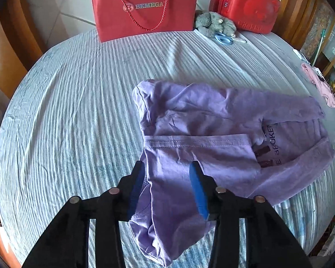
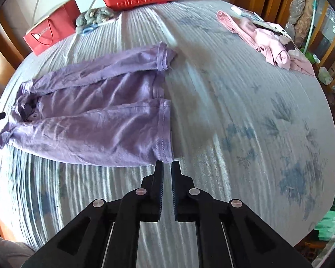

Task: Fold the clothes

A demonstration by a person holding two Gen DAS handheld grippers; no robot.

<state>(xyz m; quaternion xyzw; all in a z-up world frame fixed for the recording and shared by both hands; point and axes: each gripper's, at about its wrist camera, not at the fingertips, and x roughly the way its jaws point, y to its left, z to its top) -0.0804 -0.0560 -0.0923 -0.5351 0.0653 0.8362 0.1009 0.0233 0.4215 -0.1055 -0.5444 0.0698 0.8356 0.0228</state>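
A striped grey bedspread [image 1: 78, 111] covers the surface. At its far edge a red paper bag [image 1: 145, 13] stands upright, with a red case [image 1: 243, 2] to its right. Between them lies a grey plush toy [image 1: 212, 22], blue scissors [image 1: 223, 39] just beside it.

left hand-held gripper [image 1: 168, 167] | tilted steeply down, jaws partly apart, blue pads [image 1: 197, 189] straddling purple cloth (pads not pressing it) || right hand-held gripper [image 2: 167, 167] | tilted steeply down, jaws nearly together, narrow gap, nothing between them
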